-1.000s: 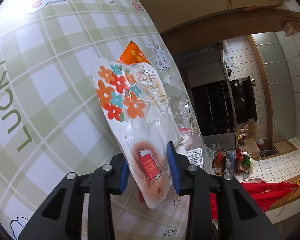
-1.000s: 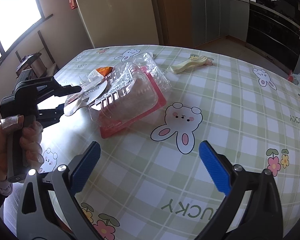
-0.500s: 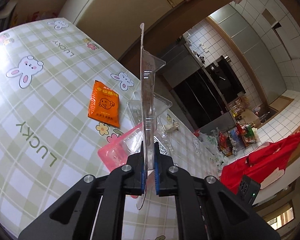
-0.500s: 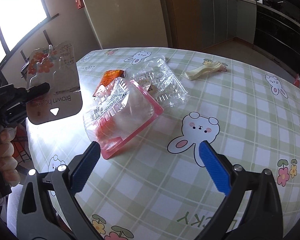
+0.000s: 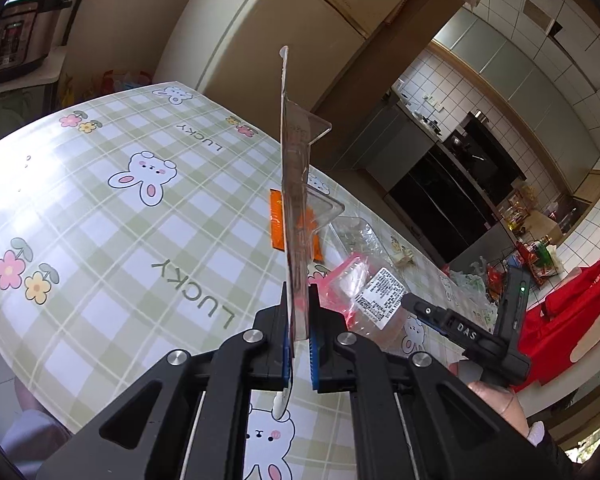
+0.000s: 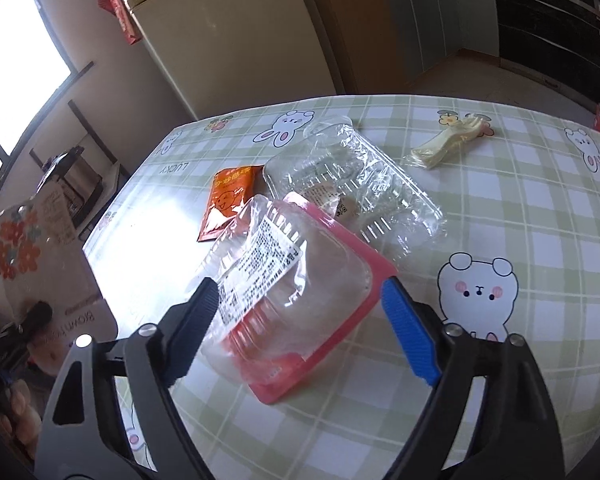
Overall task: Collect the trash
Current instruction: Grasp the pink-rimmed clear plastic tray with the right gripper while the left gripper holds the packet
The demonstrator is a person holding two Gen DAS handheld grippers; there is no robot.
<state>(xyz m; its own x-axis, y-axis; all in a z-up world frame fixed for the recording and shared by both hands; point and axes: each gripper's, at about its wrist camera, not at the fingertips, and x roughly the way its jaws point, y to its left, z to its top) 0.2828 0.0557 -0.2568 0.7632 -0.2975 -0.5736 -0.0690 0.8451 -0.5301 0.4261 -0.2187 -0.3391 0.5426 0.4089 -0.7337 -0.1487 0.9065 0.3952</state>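
My left gripper is shut on a flat clear blister pack, held edge-on above the table. The right wrist view shows that pack's flowered card at the far left. My right gripper hangs low over a pink tray with a clear labelled lid. Its jaws are closing with the tray between the blue pads, and no firm press shows. Behind the tray lie a crumpled clear clamshell, an orange sachet and a cream wrapper.
The checked bunny tablecloth ends close in front of both grippers. A fridge stands behind the table, and a rice cooker sits on a shelf to the left. Red cloth lies off the table's right side.
The left gripper shut on the blister pack, lifted it off the table and rolled it edge-on. The right gripper moved in over the pink tray and its jaws narrowed.
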